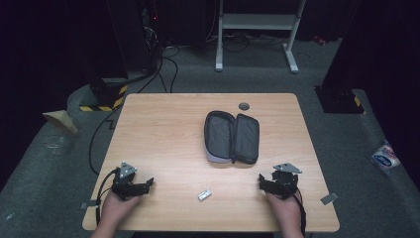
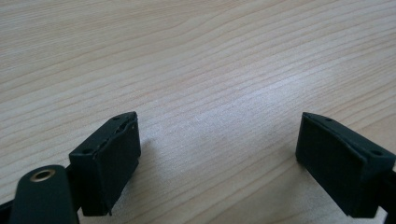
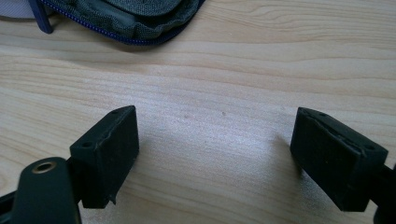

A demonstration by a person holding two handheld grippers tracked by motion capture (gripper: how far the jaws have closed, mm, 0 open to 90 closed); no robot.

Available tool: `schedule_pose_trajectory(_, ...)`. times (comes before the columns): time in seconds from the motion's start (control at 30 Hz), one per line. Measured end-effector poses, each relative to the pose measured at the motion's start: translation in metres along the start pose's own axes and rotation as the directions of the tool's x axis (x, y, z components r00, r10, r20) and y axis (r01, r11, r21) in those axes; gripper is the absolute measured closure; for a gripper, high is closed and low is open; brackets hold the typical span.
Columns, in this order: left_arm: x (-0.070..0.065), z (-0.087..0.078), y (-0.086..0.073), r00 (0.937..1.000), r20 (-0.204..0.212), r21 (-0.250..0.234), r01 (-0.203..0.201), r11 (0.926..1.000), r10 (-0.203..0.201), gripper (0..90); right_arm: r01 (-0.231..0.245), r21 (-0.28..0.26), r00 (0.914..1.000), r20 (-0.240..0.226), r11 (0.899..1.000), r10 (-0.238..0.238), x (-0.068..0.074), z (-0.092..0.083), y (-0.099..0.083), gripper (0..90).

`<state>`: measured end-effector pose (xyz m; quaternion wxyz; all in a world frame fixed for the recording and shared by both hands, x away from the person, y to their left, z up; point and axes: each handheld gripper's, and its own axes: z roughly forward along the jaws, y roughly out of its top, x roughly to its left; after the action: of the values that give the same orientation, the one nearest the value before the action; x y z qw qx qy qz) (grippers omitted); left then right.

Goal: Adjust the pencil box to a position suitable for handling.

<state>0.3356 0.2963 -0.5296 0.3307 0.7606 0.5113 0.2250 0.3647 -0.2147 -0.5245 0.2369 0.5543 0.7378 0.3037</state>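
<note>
A grey zip pouch [image 1: 232, 137] lies unzipped and spread flat in the middle of the wooden table [image 1: 163, 129]; its edge with the blue zip [image 3: 116, 21] runs along the top of the right gripper view. A small silver object [image 1: 204, 195] lies near the front edge, between the two hands. My left gripper [image 1: 143, 184] rests at the front left, its jaws wide apart over bare wood [image 2: 219, 154], open and empty. At the front right my right gripper [image 1: 262, 182] points inward, open, nothing between its fingers [image 3: 215, 158].
A round grey cap [image 1: 243, 106] sits in the tabletop near the far edge. Beyond the table stand a white metal frame [image 1: 257, 29], cables and a black-and-yellow striped block [image 1: 106, 96] on the grey floor. A packet [image 1: 385, 156] lies on the floor at right.
</note>
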Motion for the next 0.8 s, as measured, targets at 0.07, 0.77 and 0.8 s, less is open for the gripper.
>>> schedule_pose_trajectory(0.07, 0.0002, -0.0003, -0.0001, 1.0000, -0.001, 0.001, -0.003, 1.0000, 0.003, 14.3, 0.000, 0.000, 1.0000, -0.001, 1.000, 0.000, -0.0001, 0.0000, 0.0000, 15.1)
schedule_pose_trajectory(0.77, -0.0006, -0.0021, -0.0019, 1.0000, -0.001, -0.005, -0.001, 1.0000, 0.001, 15.0, 0.013, -0.007, 0.9998, -0.014, 1.000, -0.013, -0.0004, -0.0006, 0.0005, 20.5)
schedule_pose_trajectory(0.8, -0.0006, -0.0021, -0.0019, 1.0000, -0.001, -0.005, -0.001, 1.0000, 0.001, 15.1, 0.013, -0.007, 0.9998, -0.014, 1.000, -0.013, -0.0004, -0.0006, 0.0005, 20.5)
